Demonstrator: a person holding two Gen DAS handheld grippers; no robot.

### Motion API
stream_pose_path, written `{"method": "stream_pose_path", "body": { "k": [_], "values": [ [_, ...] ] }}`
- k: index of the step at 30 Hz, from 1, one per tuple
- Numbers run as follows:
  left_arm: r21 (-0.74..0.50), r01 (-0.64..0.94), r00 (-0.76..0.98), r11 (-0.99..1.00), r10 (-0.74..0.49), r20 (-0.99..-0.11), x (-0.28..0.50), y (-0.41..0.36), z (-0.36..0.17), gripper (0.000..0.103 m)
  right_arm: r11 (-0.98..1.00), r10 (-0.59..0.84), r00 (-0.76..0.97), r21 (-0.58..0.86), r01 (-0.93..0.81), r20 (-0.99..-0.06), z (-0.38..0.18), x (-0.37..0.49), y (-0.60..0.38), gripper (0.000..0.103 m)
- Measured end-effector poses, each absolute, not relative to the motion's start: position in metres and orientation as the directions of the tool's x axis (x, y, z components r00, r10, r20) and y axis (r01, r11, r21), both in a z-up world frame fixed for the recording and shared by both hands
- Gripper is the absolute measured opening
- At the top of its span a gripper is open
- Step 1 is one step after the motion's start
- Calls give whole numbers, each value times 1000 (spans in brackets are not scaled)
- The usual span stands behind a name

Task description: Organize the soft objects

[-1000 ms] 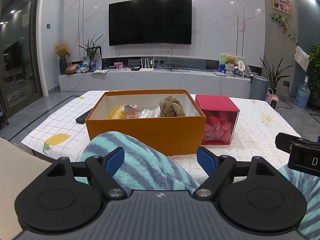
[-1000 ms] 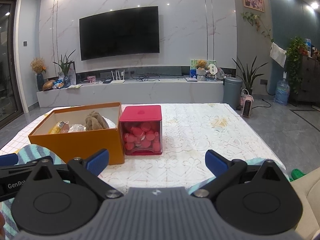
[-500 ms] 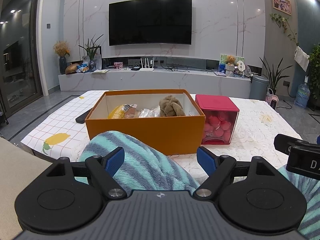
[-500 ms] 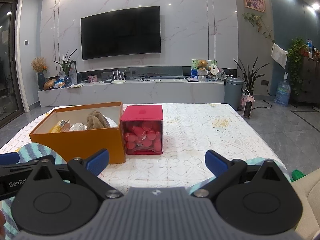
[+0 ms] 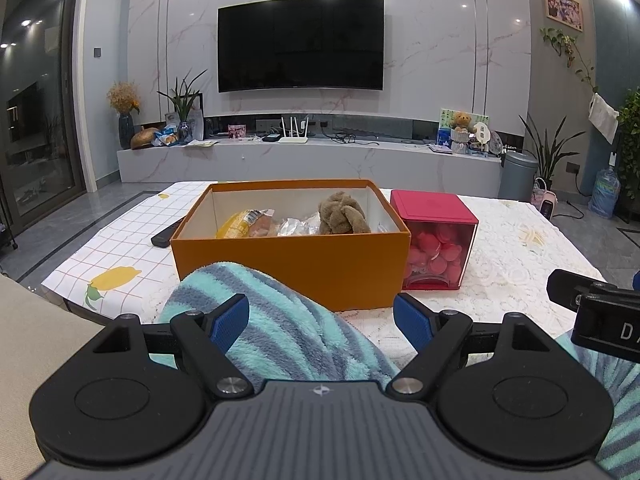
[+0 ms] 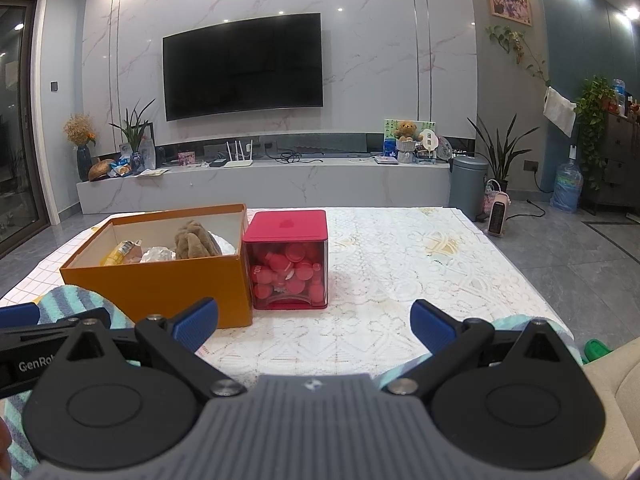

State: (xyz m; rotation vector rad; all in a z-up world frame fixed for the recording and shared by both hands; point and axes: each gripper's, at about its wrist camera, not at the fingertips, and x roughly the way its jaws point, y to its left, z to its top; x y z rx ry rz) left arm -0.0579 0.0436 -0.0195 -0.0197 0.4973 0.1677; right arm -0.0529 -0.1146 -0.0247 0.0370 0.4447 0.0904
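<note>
A fluffy teal and grey striped blanket (image 5: 276, 328) lies bunched at the table's near edge, in front of an open orange box (image 5: 292, 264). The box holds a brown plush toy (image 5: 342, 214) and snack packets (image 5: 248, 224). My left gripper (image 5: 322, 316) is open, its jaws standing to either side of the blanket's raised fold without gripping it. My right gripper (image 6: 314, 320) is open and empty above the lace tablecloth; the blanket (image 6: 76, 300) shows at its left, and the orange box (image 6: 160, 280) and plush toy (image 6: 196, 240) sit beyond.
A red-lidded clear container (image 5: 436, 240) of pink pieces stands against the box's right side, also in the right wrist view (image 6: 288, 260). A dark remote (image 5: 166, 234) lies left of the box. A beige sofa edge (image 6: 612, 400) is at the near right.
Both grippers have barely moved; the right wrist view shifted very slightly. Both stay open.
</note>
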Motion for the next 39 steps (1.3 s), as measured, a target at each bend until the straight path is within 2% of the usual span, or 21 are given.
{"method": "stream_pose_path", "body": {
  "k": [39],
  "values": [
    [19,-166,864,986,155,-479,-59,43,-24,96,993,114,889,59,-98,-443,-27,-53,-117,100]
  ]
}}
